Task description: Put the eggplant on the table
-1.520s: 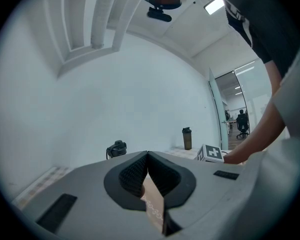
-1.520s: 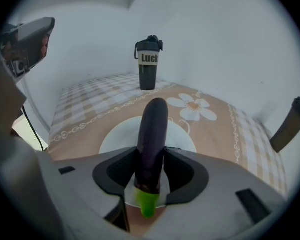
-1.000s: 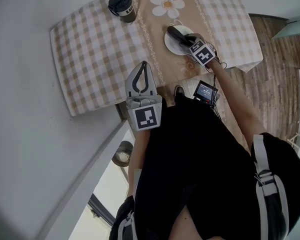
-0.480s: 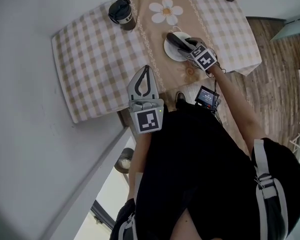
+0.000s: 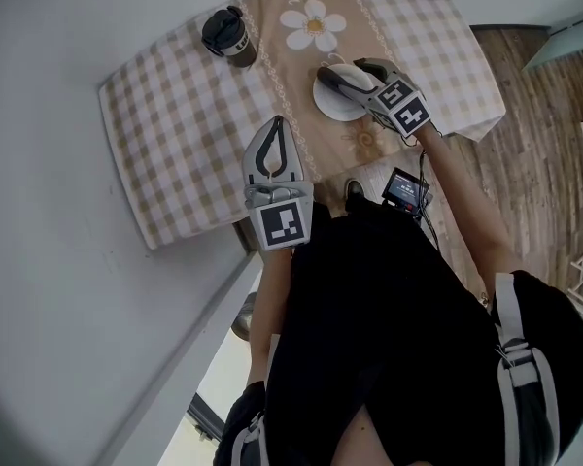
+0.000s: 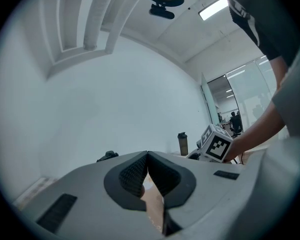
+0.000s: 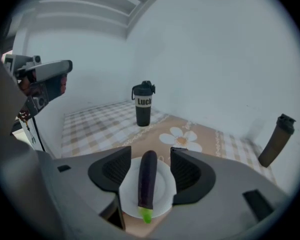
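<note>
A dark purple eggplant (image 7: 147, 184), long, slim and glossy, lies lengthwise on a small white plate (image 7: 163, 193), its green stem end poking just past the plate's near rim. The right gripper (image 7: 150, 153) hangs over the plate with its jaws spread as wide as they go, one pad on either side of the eggplant and neither touching it; it holds nothing. The left gripper (image 6: 148, 156), well to the plate's left and off the table's near edge, points level with its jaw tips pressed together on nothing.

The plate sits on a tan runner (image 5: 345, 139) printed with a white daisy (image 5: 311, 27), which lies just beyond the plate. The table's near edge (image 5: 272, 207) runs close behind the plate on the person's side. Left of the plate, a broad stretch of checked cloth (image 5: 175, 115) reaches to a black lidded tumbler (image 7: 143, 104) standing upright well beyond it. A dark bottle (image 7: 275, 139) stands at the corner far right of the plate. A pale wall (image 7: 215, 59) closes off the table's far side, past the tumbler and the bottle.
</note>
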A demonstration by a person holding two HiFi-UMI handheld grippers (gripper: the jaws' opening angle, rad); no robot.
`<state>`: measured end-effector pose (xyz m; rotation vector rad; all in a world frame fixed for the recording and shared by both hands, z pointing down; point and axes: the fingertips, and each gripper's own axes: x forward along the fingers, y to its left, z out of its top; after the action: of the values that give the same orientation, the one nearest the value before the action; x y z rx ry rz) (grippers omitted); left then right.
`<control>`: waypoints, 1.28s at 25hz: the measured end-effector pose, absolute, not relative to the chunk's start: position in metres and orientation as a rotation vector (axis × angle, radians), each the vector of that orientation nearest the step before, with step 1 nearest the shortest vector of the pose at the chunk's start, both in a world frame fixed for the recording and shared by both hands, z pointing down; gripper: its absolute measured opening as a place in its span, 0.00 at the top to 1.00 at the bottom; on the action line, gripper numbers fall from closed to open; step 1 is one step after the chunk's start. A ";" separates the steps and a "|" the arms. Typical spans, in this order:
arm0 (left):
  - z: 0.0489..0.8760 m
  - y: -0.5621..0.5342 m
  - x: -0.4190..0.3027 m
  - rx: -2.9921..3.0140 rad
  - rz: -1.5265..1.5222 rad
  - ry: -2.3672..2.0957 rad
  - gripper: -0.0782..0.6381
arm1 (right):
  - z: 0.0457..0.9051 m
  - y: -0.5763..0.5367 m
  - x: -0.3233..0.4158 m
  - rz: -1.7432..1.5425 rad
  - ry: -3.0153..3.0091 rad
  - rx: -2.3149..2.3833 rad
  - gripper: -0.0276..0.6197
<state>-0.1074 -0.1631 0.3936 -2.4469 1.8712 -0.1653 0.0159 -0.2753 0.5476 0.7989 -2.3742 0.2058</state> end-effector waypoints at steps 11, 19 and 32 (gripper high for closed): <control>0.362 -0.190 -0.095 -2.423 -0.116 1.787 0.87 | 0.445 -0.261 -0.001 0.067 -2.565 0.842 0.56; 0.341 -0.203 -0.087 -2.413 -0.084 1.744 0.87 | 0.372 -0.250 -0.004 -0.094 -2.665 0.896 0.56; 0.302 -0.200 -0.078 -2.377 0.035 1.659 0.89 | 0.290 -0.225 -0.001 -0.270 -2.821 0.978 0.64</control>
<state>-0.0779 -0.2004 0.3019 -2.3766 1.6594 0.0354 -0.0007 -0.2250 0.2896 0.9780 -2.8211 -0.2695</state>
